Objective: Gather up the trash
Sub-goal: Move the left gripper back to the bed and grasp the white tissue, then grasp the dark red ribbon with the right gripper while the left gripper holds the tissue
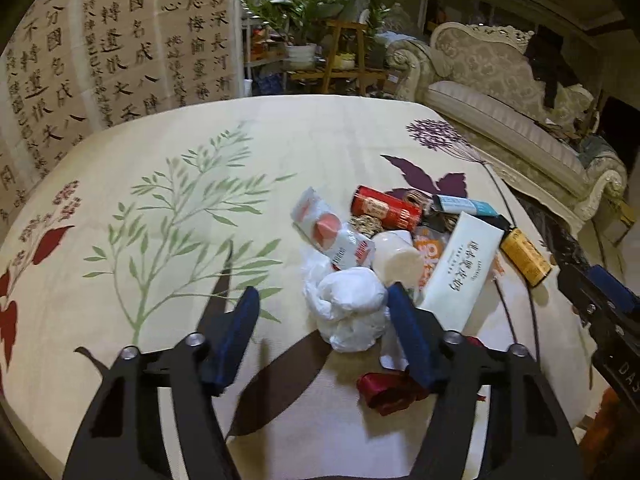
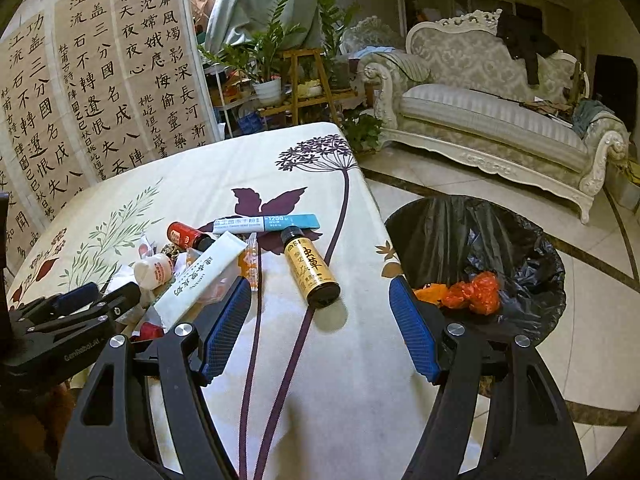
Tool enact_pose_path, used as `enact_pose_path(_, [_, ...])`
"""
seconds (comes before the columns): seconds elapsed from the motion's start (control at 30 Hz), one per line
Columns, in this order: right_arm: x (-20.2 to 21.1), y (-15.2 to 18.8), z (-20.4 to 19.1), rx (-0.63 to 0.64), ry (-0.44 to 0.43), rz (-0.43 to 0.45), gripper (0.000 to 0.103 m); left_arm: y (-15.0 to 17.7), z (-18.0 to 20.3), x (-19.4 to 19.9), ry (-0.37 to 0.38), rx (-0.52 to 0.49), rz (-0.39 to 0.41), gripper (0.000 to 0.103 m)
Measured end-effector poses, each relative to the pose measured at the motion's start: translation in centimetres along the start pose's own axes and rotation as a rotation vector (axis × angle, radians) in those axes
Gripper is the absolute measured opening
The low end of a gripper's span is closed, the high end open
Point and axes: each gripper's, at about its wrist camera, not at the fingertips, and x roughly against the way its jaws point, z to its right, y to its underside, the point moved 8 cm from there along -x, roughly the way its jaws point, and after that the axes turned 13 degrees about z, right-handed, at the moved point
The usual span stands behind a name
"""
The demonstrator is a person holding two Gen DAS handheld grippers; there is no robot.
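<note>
A pile of trash lies on the floral tablecloth (image 1: 168, 152). In the left wrist view, a crumpled white wad (image 1: 352, 308) lies just ahead of my open left gripper (image 1: 320, 308), close to its right finger. Behind it are a white packet with a pink disc (image 1: 328, 232), a red can (image 1: 386, 208), a white bottle (image 1: 398, 258), a long white box (image 1: 460, 264) and a yellow bottle (image 1: 524, 256). My right gripper (image 2: 320, 296) is open and empty, with the yellow bottle (image 2: 310, 266) just ahead between its fingers. The left gripper also shows in the right wrist view (image 2: 100, 296).
A bin with a black liner (image 2: 460, 232) stands on the floor right of the table, holding orange-red wrappers (image 2: 472, 292). A red wrapper (image 1: 388, 392) lies near my left gripper. A teal-and-white box (image 2: 266, 222) lies behind the bottle. A sofa (image 2: 492, 112), plants and calligraphy panels stand beyond.
</note>
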Motion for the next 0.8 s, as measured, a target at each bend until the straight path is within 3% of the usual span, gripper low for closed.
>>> enact_pose_path(0.1, [-0.2,-0.1,-0.4,0.007,-0.008,-0.003,0.070,0.1,0.7,0.2,0.081,0.009,0.001,0.036])
enact_pose_path(0.2, [-0.3,-0.1,-1.1,0.012,-0.018,-0.005,0.070,0.1,1.0,0.6,0.088,0.000,0.010,0.031])
enact_pose_path(0.5, [-0.6,-0.4,-4.3,0.046,-0.072,-0.010,0.070,-0.7,-0.7,2.5,0.075,0.003,0.055,0.028])
enact_pose_path(0.8, [-0.6,0.3,-8.4,0.090,-0.140,-0.037,0.070,-0.8,-5.1,3.8,0.006,0.028,0.086,0.027])
